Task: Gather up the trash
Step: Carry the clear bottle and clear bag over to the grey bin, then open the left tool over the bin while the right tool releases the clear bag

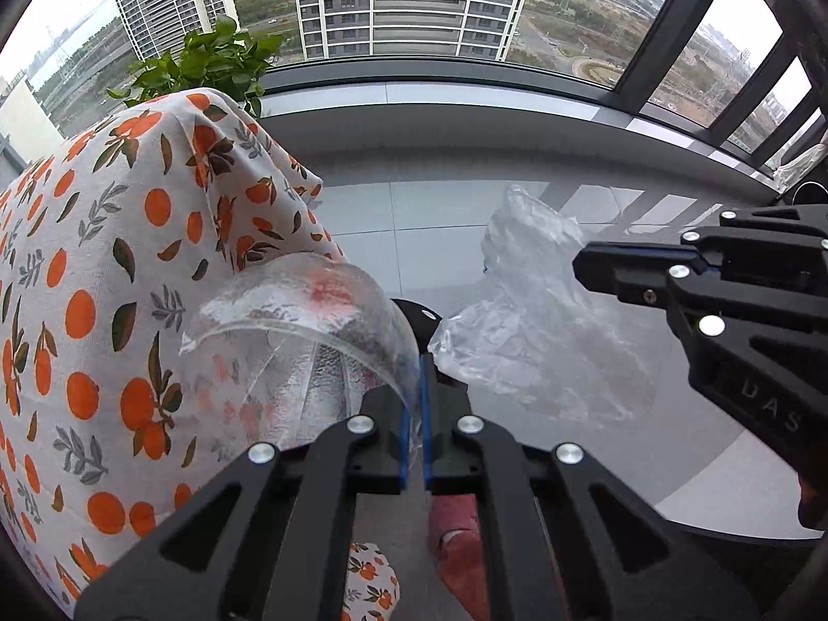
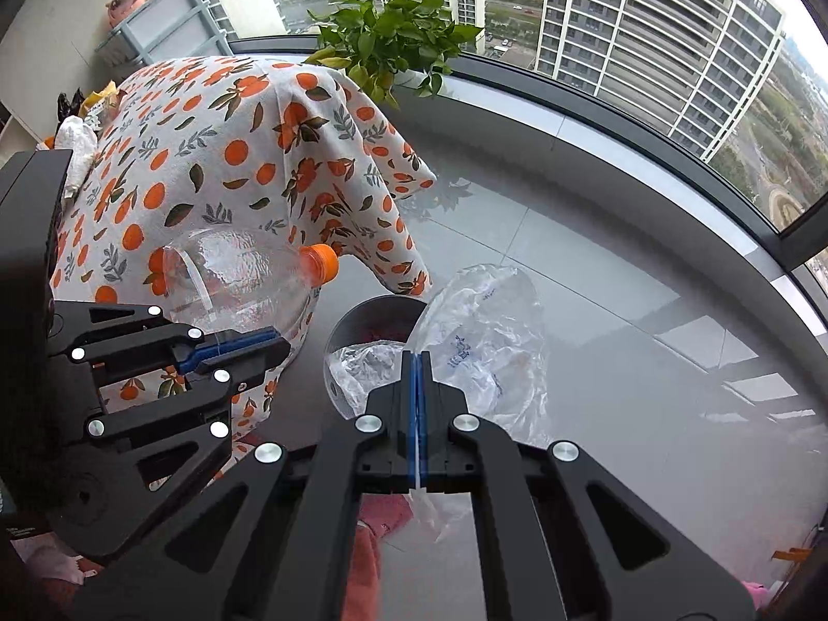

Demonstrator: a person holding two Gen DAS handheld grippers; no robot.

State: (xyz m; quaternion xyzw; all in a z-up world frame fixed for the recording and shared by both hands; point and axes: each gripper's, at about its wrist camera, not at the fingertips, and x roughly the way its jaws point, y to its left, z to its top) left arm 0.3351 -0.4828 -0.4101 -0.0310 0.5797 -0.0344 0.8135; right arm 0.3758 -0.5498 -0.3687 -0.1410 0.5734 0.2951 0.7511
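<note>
My left gripper [image 1: 418, 362] is shut on the thin wall of a clear plastic bottle [image 1: 290, 321], which points away to the left. In the right wrist view the same bottle [image 2: 243, 279] shows its orange cap [image 2: 321, 264], with the left gripper [image 2: 282, 344] clamped on its side. My right gripper [image 2: 416, 357] is shut on a crumpled clear plastic bag [image 2: 481, 331], which hangs past its fingers. Both items hang just above a round grey bin [image 2: 362, 318] on the floor. The bin [image 1: 422, 313] is mostly hidden in the left wrist view, between the bottle and the bag [image 1: 528, 321] in the right gripper [image 1: 582, 264].
A table under an orange-print cloth [image 2: 233, 145] stands close on the left, with wrappers on its far side. A green potted plant [image 2: 393, 36] sits on the window sill [image 1: 466, 103]. Grey floor tiles [image 2: 595, 284] stretch to the right. Pink slippers [image 1: 460, 553] show below the grippers.
</note>
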